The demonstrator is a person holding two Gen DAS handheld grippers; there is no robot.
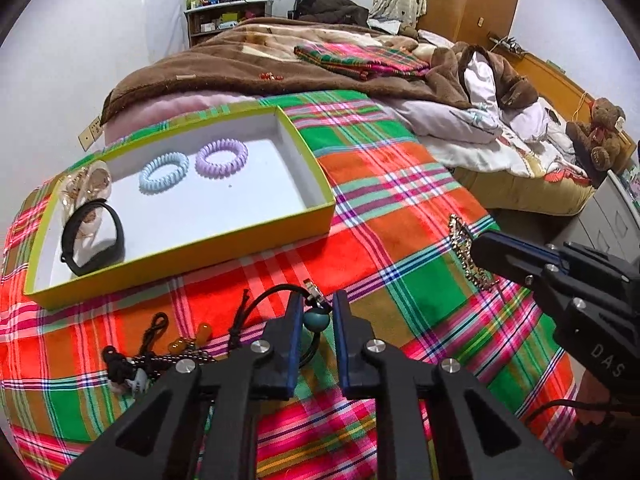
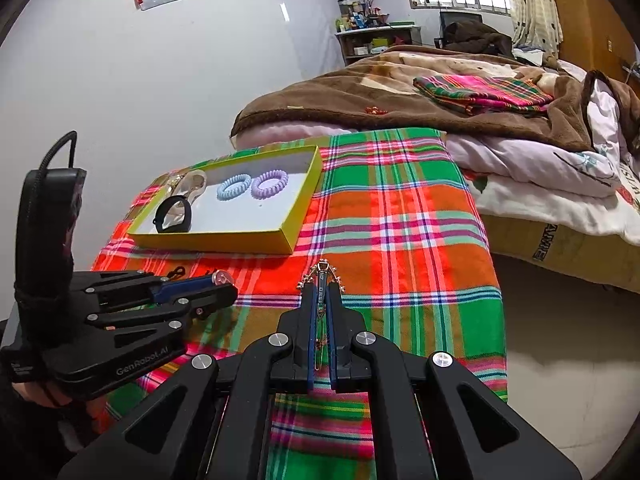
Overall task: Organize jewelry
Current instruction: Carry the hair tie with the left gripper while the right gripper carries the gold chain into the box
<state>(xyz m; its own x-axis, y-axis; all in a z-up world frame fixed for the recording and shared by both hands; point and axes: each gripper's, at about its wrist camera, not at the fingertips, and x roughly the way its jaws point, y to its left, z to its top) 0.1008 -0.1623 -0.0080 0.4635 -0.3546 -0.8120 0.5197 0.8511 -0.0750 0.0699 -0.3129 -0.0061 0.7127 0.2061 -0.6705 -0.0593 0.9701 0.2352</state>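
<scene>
Two coil hair ties, one box

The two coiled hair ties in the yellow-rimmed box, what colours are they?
One coiled hair tie is pale blue, the other lilac purple; clearest in the left wrist view.

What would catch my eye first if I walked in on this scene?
Probably the loud plaid cloth in red, green and orange that covers the near end of the bed. On it lies a shallow yellow-green box that holds a blue coil hair tie, a purple coil hair tie and a black band. Nearer, two black hand-held grippers work: the right gripper is shut on a sparkly hair clip.
</scene>
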